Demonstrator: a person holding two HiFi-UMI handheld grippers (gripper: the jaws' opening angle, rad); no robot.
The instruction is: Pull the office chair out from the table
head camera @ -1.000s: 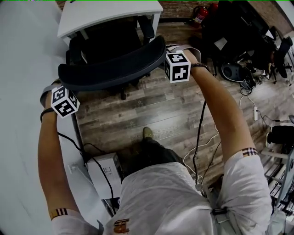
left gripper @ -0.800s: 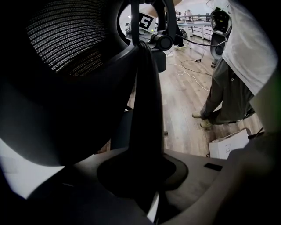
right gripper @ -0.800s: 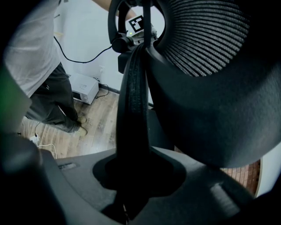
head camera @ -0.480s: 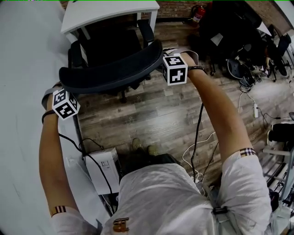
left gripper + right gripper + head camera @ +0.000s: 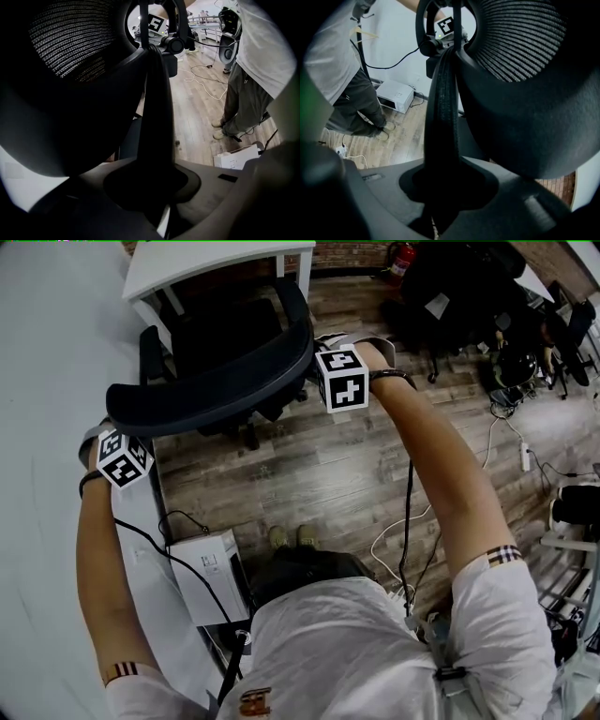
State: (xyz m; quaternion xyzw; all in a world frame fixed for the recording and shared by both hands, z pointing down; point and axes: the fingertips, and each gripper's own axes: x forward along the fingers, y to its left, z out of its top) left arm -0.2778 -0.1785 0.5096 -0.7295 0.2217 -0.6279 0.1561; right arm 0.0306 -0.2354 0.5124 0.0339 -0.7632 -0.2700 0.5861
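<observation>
The black office chair's curved backrest top (image 5: 206, 381) lies across the head view, its seat (image 5: 225, 334) partly out from under the white table (image 5: 216, 263). My left gripper (image 5: 108, 434) is shut on the left end of the backrest rim, my right gripper (image 5: 317, 360) on the right end. In the left gripper view the rim (image 5: 154, 103) runs down between the jaws of the left gripper (image 5: 150, 187), with the mesh (image 5: 75, 42) beside it. The right gripper view shows the same rim (image 5: 443, 117) clamped in the right gripper (image 5: 445, 187).
A grey wall (image 5: 47, 521) runs along the left. A white box (image 5: 211, 577) and cables (image 5: 403, 521) lie on the wooden floor near the person's feet (image 5: 291, 538). Dark chairs and bags (image 5: 469, 306) crowd the back right.
Both grippers and the chair back have come away from the table toward the person. More of the seat and armrest now shows. The person's feet have stepped back.
</observation>
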